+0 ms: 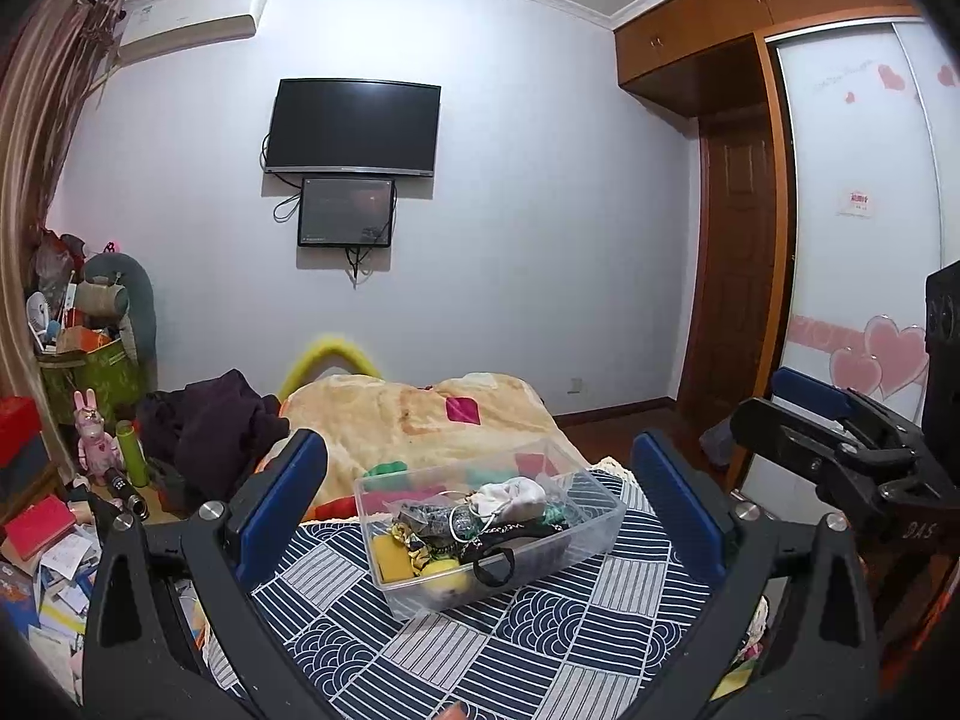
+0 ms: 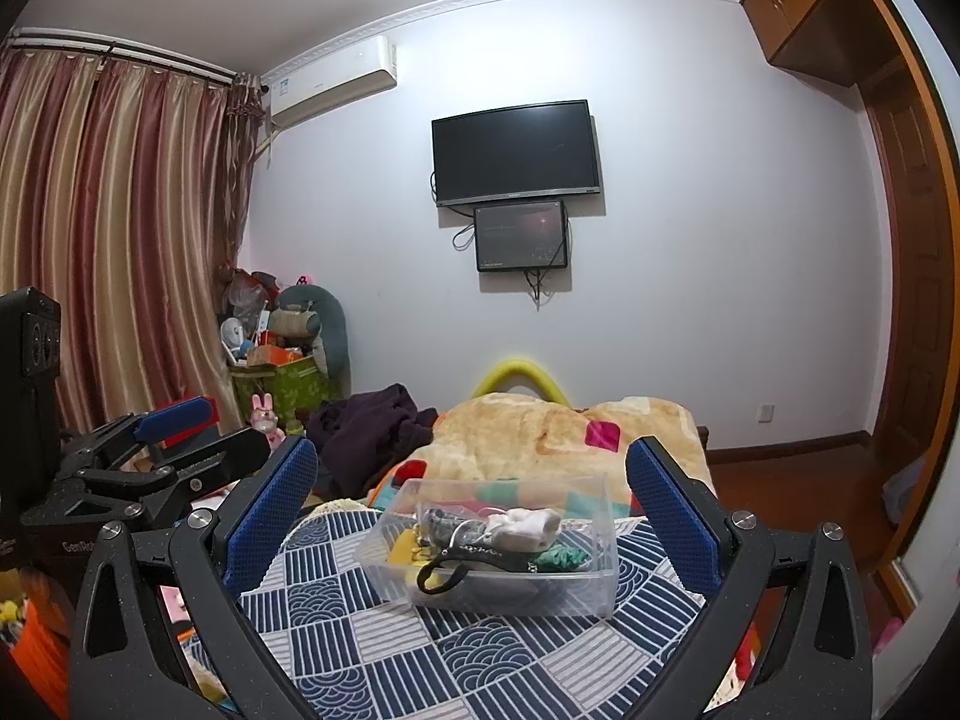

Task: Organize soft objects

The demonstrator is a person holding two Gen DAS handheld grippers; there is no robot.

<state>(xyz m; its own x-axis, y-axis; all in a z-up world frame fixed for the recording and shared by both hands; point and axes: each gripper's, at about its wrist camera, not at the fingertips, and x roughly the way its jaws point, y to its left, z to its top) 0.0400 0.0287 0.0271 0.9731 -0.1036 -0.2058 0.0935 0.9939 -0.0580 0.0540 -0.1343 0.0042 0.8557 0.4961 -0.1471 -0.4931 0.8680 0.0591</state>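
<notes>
A clear plastic box (image 1: 576,534) (image 2: 594,576) sits on a blue-and-white patterned cloth (image 1: 480,648) (image 2: 450,660) on the bed. Inside it lie several soft items: a white cloth bundle (image 1: 510,495) (image 2: 525,525), yellow pieces (image 1: 393,561) (image 2: 403,546), a black strap (image 1: 495,564) (image 2: 444,576) and green fabric (image 2: 564,558). My left gripper (image 1: 480,480) is open and empty, held back from the box with a finger on either side of it in the view. My right gripper (image 2: 474,480) is likewise open and empty, just short of the box. Each gripper shows at the edge of the other's view.
A beige blanket (image 1: 408,414) (image 2: 540,432) and a dark heap of clothes (image 1: 210,426) (image 2: 372,420) lie beyond the box. Cluttered boxes, a pink rabbit toy (image 1: 93,432) and books lie on the floor at left. A wardrobe (image 1: 858,210) stands at right.
</notes>
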